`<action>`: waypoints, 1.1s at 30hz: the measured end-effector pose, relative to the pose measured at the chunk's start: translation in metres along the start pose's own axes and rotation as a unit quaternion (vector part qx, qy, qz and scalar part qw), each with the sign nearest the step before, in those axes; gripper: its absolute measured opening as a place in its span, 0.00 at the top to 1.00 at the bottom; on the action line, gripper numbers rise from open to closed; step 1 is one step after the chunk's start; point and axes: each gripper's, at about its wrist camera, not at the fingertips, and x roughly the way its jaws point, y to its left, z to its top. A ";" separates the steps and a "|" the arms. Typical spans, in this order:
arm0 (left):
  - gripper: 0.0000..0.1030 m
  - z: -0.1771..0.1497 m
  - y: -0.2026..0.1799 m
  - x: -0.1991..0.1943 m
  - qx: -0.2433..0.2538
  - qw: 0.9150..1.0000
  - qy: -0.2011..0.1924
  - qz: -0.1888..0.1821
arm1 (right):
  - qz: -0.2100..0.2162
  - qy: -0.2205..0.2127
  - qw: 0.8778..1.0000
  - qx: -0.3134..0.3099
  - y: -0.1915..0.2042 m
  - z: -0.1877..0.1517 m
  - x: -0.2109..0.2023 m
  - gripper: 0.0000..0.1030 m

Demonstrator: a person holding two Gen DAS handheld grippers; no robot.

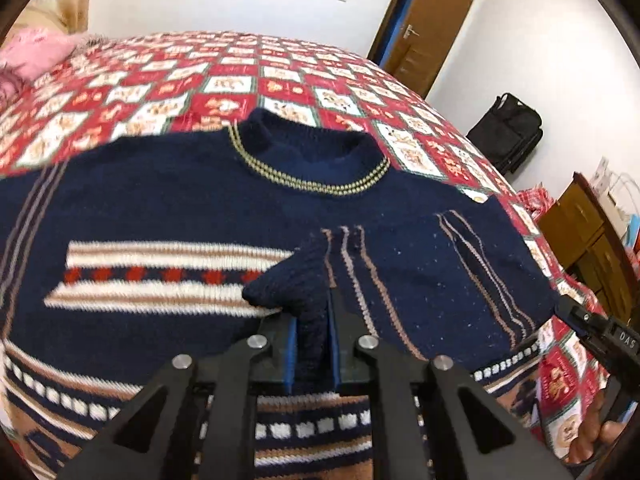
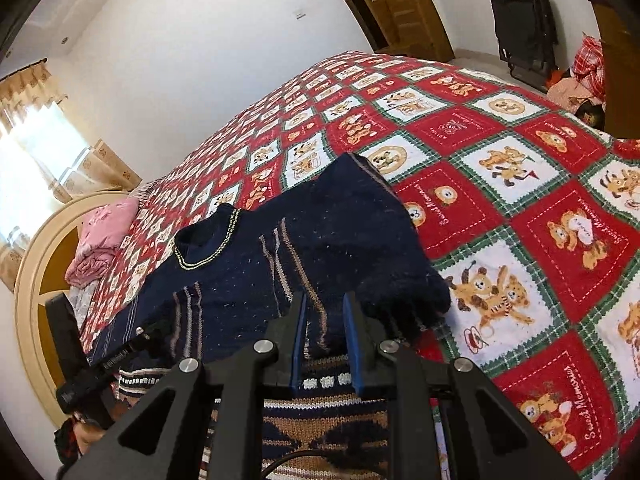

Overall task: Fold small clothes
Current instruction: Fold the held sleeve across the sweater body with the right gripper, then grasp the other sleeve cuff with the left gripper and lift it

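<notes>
A navy knitted sweater (image 1: 168,200) with white, red and tan stripes lies front up on the bed, collar (image 1: 312,152) away from me. Its right sleeve (image 1: 420,276) is folded across the chest. My left gripper (image 1: 314,332) is shut on that sleeve's ribbed cuff (image 1: 288,284), held over the chest. My right gripper (image 2: 326,320) is open just above the folded sleeve (image 2: 340,240), with fabric between its blue pads (image 2: 354,344) but no grip; the sleeve's dark edge (image 2: 404,300) lies to its right. The right gripper's body (image 1: 600,332) shows at the left wrist view's right edge.
The bed has a red, white and green teddy-bear quilt (image 2: 520,208). Pink bedding (image 2: 104,236) lies by the headboard. A wooden door (image 1: 428,28), a black bag (image 1: 508,132) and a wooden cabinet (image 1: 588,232) stand by the walls.
</notes>
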 end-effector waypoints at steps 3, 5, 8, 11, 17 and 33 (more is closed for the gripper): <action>0.87 0.016 0.006 -0.014 0.000 1.000 -0.020 -0.001 | -0.002 -0.005 1.000 -0.002 0.000 0.001 -0.006 0.81; 0.87 0.028 0.014 -0.025 0.002 0.999 -0.043 0.002 | -0.003 -0.010 1.000 -0.005 0.001 0.001 -0.011 0.81; 0.87 0.047 0.032 -0.042 0.011 0.997 -0.070 0.042 | -0.005 -0.016 1.000 -0.007 0.001 0.002 -0.015 0.81; 0.87 0.054 0.059 -0.037 0.010 0.995 -0.060 0.084 | -0.009 -0.011 1.000 -0.016 0.004 0.001 -0.011 0.81; 0.66 0.040 0.084 0.008 0.019 0.990 0.028 0.135 | -0.021 0.007 0.999 -0.041 0.018 0.010 0.007 0.81; 0.19 0.014 0.150 -0.080 -0.061 0.974 -0.056 0.212 | -0.042 0.049 0.995 -0.082 0.051 -0.005 0.046 0.81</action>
